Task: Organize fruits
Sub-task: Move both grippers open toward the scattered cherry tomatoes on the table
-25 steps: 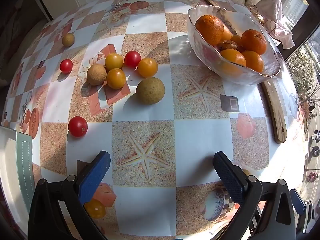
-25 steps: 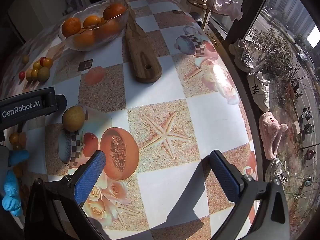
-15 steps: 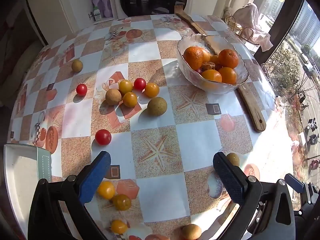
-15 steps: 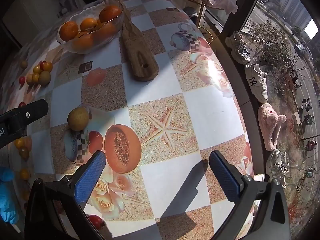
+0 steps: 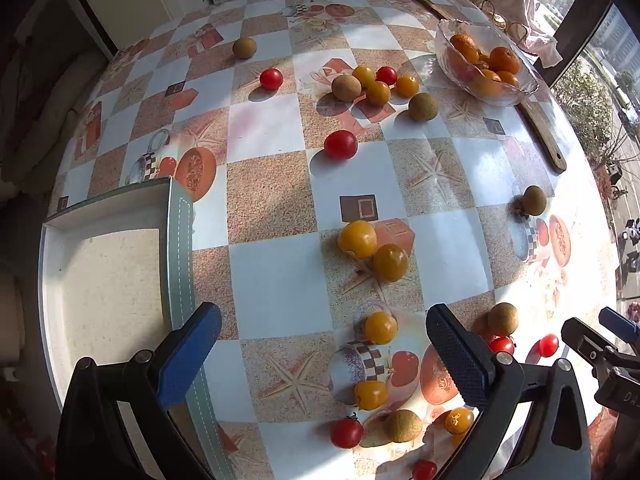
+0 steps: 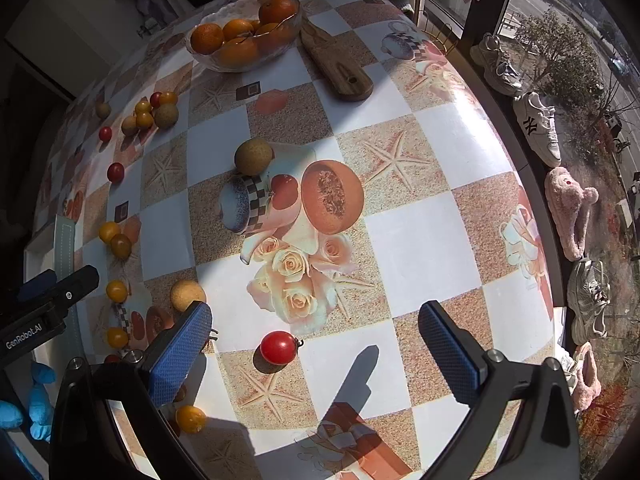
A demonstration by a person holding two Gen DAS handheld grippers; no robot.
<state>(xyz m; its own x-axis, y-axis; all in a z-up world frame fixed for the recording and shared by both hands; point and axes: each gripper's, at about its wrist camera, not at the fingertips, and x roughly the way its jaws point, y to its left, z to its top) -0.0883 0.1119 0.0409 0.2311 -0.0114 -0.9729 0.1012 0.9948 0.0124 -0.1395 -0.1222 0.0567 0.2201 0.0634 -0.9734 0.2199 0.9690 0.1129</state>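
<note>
Red and yellow cherry tomatoes and brown longans lie scattered on the checked tablecloth. My left gripper is open and empty above the near table, with a yellow tomato between its fingers' line and a white tray at its left. A pair of yellow tomatoes lies further ahead. My right gripper is open and empty above a red tomato. A longan lies ahead of it. A glass bowl holds oranges; it also shows in the left wrist view.
A wooden board lies beside the bowl. The table's right edge borders a window sill with shoes and slippers. A fruit cluster sits mid-table. A cloth lies at the far corner.
Both grippers have pulled back and up toward the near table edge, so more fruit and the white tray have come into view. Both stay open.
</note>
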